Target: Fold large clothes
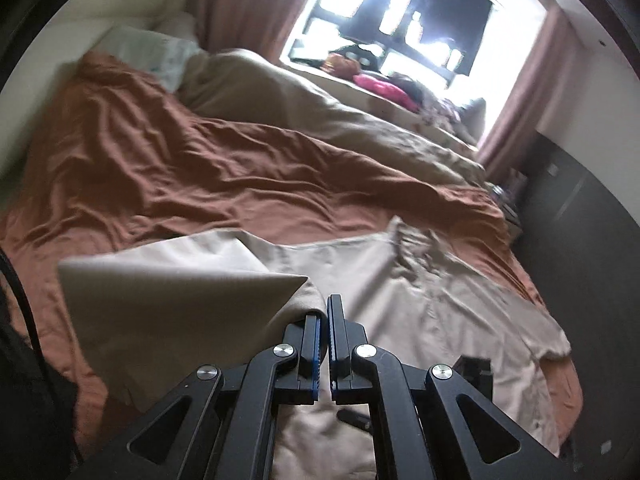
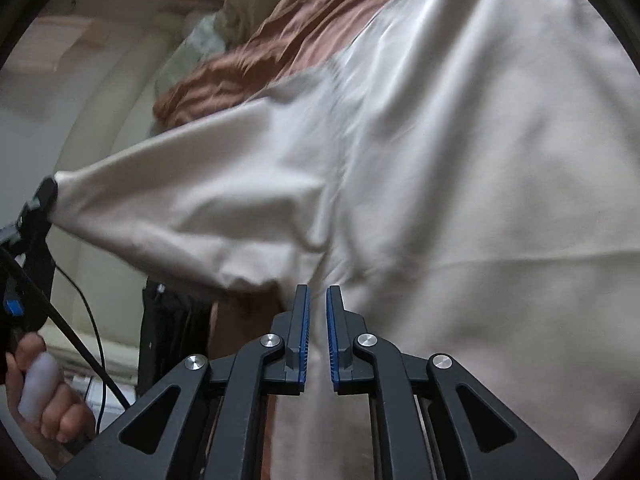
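A large cream garment [image 1: 400, 280] lies spread on the rust-brown bedspread [image 1: 180, 160]. My left gripper [image 1: 323, 308] is shut on one end of it, and the cloth rises in a lifted fold [image 1: 180, 280] to the left of the fingers. In the right wrist view that same left gripper [image 2: 50, 192] holds the tip of a sleeve pulled out taut from the cream garment [image 2: 440, 160]. My right gripper [image 2: 318, 296] hovers close over the cloth near the armpit, its blue pads a narrow gap apart with nothing visibly pinched.
A beige duvet [image 1: 320, 112] and a pale pillow [image 1: 160, 52] lie at the bed's far side. Cluttered items sit on the bright window sill [image 1: 380, 84]. A dark cabinet [image 1: 580, 240] flanks the bed's right edge. A person's hand [image 2: 44, 392] and cable [image 2: 88, 320] are at the left.
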Motion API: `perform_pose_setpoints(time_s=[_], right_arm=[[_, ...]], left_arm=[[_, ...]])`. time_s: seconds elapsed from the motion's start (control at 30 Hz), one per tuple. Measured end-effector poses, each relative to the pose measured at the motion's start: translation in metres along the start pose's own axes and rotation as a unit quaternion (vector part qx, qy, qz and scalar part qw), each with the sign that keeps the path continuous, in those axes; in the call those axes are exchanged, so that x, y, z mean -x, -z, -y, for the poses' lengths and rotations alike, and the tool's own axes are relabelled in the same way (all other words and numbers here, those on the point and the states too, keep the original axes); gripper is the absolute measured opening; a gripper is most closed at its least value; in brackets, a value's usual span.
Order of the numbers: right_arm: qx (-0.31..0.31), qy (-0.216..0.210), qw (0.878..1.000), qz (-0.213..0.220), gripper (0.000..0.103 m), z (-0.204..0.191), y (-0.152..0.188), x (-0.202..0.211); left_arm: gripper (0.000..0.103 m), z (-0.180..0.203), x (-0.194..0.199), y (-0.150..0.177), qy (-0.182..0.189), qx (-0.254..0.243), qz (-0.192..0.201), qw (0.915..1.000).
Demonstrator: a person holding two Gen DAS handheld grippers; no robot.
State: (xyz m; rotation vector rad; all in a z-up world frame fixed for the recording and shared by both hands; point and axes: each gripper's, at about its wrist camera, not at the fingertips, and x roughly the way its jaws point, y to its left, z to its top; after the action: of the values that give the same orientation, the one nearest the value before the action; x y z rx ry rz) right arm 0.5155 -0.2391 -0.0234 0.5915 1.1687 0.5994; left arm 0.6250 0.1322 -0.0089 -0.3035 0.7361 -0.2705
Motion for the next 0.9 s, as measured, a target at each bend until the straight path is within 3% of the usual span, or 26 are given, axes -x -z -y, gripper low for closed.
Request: perform_pose_setpoints(time_s=[0.03, 0.07, 0.13, 0.3, 0.33, 0.4, 0.47, 0.53, 0.63, 0.73, 0.9], right_arm=[[-0.005, 0.0, 1.0, 0.01, 0.026, 0.001, 0.001, 0.008], [-0.01, 0.001, 1.0, 0.022, 0.049, 0.004, 0.001, 0.017], [-0.014, 0.011, 0.999, 0.049, 0.072, 0.008, 0.004, 0.039], [-0.044, 0.023, 0.995, 0.089, 0.072, 0.022, 0.012, 0.081], [-0.052, 0.029, 0.994, 0.096, 0.072, 0.022, 0.013, 0.084], [-0.063, 0.046, 0.991, 0.113, 0.072, 0.027, 0.019, 0.101], [-0.07, 0.057, 0.988, 0.126, 0.072, 0.038, 0.027, 0.121], [-0.062, 0.055, 0.99, 0.113, 0.072, 0.044, 0.033, 0.13], [-0.062, 0.061, 0.99, 0.112, 0.072, 0.044, 0.037, 0.145], [-0.064, 0.059, 0.989, 0.118, 0.072, 0.04, 0.039, 0.151], [-0.054, 0.064, 0.989, 0.12, 0.072, 0.038, 0.036, 0.145]], left_arm=[[0.003, 0.008, -0.003, 0.001, 0.007, -0.007, -0.005, 0.9999], [0.003, 0.017, -0.005, 0.003, 0.014, -0.015, -0.009, 0.9998], [0.003, 0.029, -0.01, 0.008, 0.029, -0.024, -0.018, 0.9991], [0.003, 0.061, -0.034, 0.03, 0.079, -0.044, -0.078, 0.9928], [0.007, 0.064, -0.039, 0.034, 0.082, -0.044, -0.095, 0.9911], [0.025, 0.069, -0.048, 0.044, 0.102, -0.034, -0.131, 0.9855], [0.069, 0.07, -0.045, 0.051, 0.117, -0.024, -0.141, 0.9828], [0.081, 0.067, -0.031, 0.054, 0.111, -0.029, -0.13, 0.9849], [0.082, 0.05, -0.013, 0.055, 0.086, -0.02, -0.115, 0.9894], [0.082, 0.017, -0.012, 0.061, 0.027, 0.001, -0.111, 0.9935], [0.081, -0.049, -0.037, 0.083, -0.037, 0.084, -0.134, 0.9868]])
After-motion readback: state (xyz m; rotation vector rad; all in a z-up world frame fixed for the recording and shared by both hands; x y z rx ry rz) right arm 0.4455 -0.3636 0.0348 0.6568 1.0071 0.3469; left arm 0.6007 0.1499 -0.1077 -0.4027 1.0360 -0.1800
